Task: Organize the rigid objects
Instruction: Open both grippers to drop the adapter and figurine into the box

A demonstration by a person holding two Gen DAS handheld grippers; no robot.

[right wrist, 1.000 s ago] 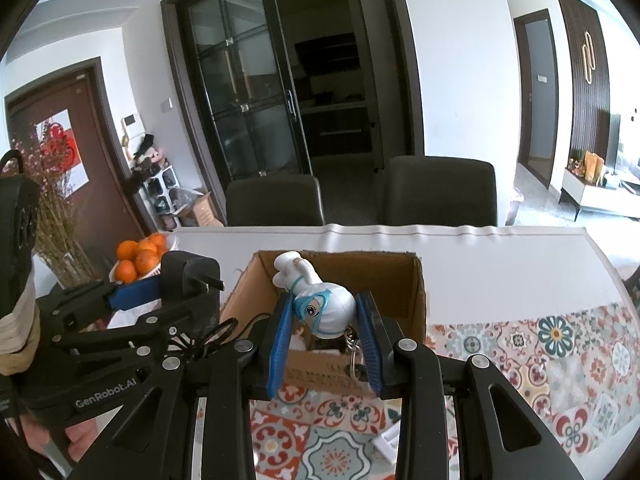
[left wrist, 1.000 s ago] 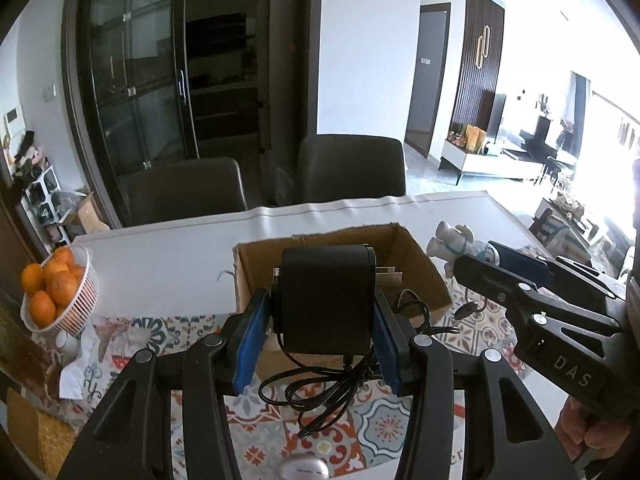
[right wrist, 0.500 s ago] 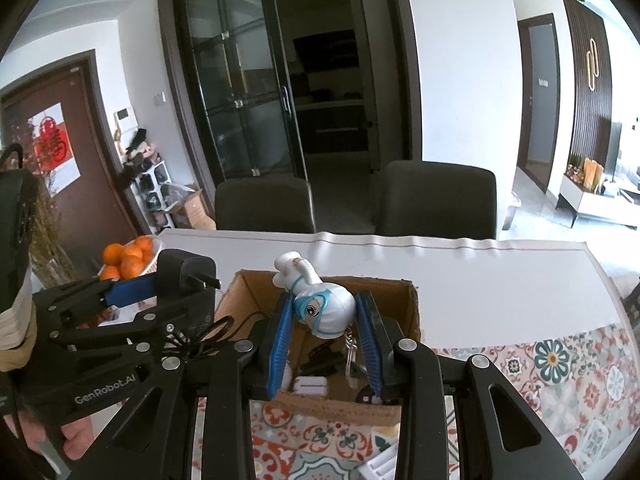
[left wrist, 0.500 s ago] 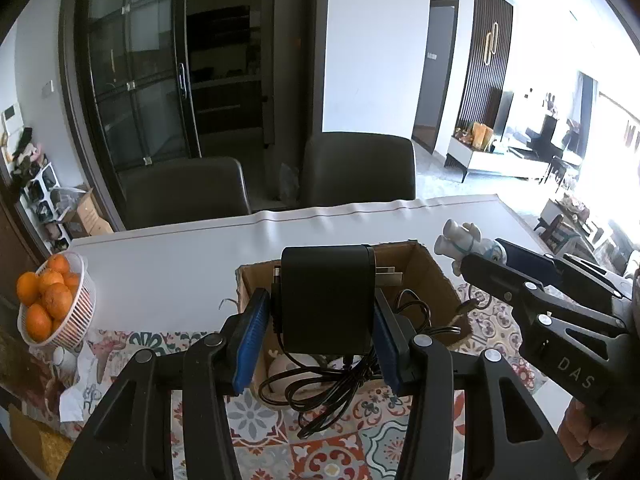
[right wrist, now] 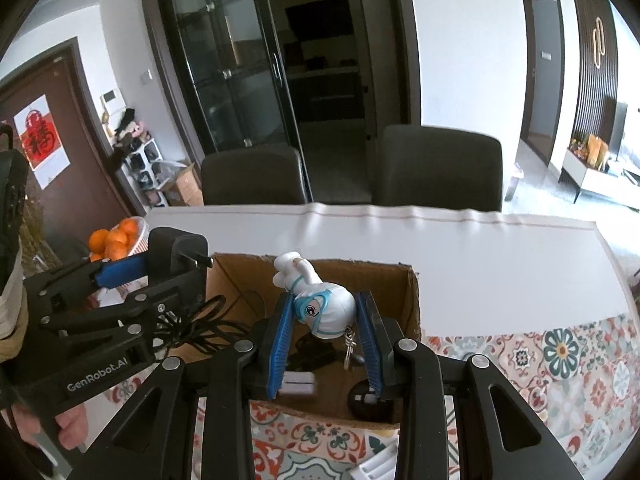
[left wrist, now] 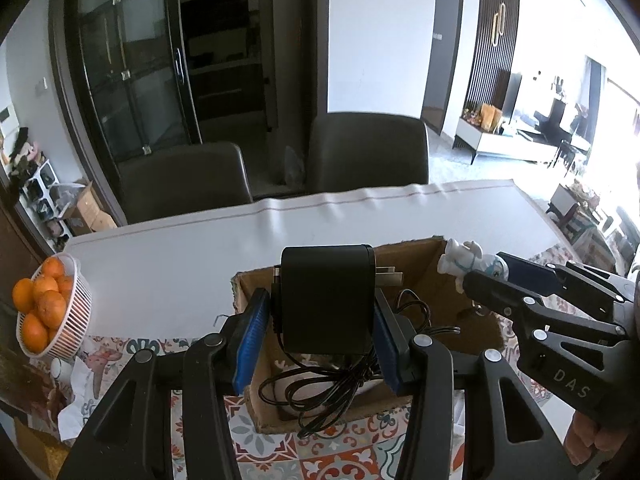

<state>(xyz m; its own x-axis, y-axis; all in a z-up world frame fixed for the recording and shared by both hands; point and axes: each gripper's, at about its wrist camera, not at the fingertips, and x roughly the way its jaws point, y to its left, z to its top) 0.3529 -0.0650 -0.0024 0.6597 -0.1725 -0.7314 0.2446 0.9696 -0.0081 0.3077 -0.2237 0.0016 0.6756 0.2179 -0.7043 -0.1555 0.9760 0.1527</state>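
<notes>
My left gripper is shut on a black power adapter whose coiled black cable hangs down into the open cardboard box. My right gripper is shut on a white figurine keychain with blue goggles, held over the same box; its metal ring dangles below. The right gripper also shows in the left wrist view with the figurine over the box's right side. The left gripper shows in the right wrist view at the box's left edge. Small items lie in the box.
A white basket of oranges stands at the table's left edge, with crumpled paper beside it. A white table runner covers the far half; patterned cloth covers the near half. Two dark chairs stand behind the table.
Both grippers have moved forward and higher over the box, each keeping its object. More of the box's inside now shows below them.
</notes>
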